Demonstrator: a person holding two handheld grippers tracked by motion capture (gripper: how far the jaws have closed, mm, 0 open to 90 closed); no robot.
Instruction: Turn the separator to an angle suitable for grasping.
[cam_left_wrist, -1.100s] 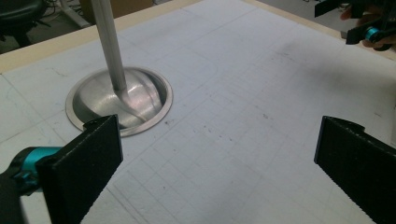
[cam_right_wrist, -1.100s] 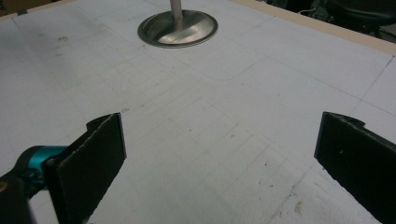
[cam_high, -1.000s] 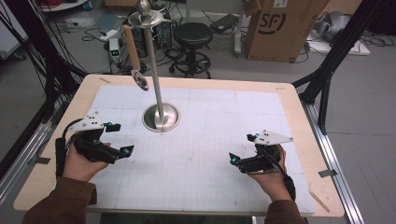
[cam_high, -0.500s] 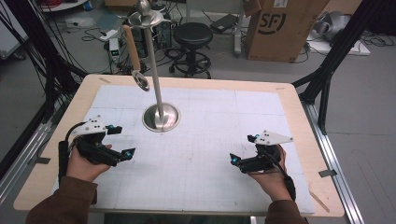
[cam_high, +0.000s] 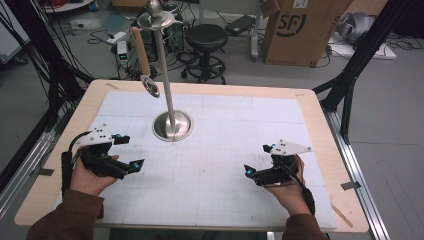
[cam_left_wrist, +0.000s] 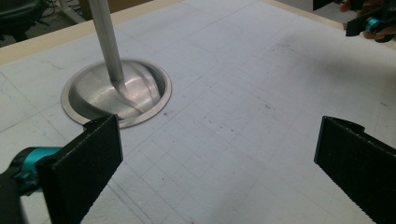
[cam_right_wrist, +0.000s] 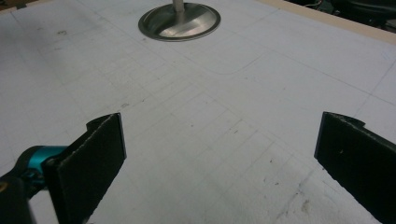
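Observation:
A metal stand (cam_high: 172, 125) with a round dish base and a tall pole rises at the table's back middle. A wooden-handled utensil (cam_high: 141, 52) hangs from its top, with a small round metal end (cam_high: 150, 86) at the bottom. My left gripper (cam_high: 130, 151) hovers open at the front left, nothing between its jaws. My right gripper (cam_high: 257, 160) is open at the front right, likewise holding nothing. In the left gripper view the stand base (cam_left_wrist: 116, 93) lies just beyond the open gripper (cam_left_wrist: 219, 154). The right gripper view has the base (cam_right_wrist: 180, 21) far ahead of the open gripper (cam_right_wrist: 219, 154).
A white gridded mat (cam_high: 225, 150) covers the wooden table (cam_high: 325, 125). A cardboard box (cam_high: 300, 30), a black stool (cam_high: 206, 37) and cables lie on the floor behind the table. The other hand's gripper (cam_left_wrist: 369, 23) appears at the top right of the left gripper view.

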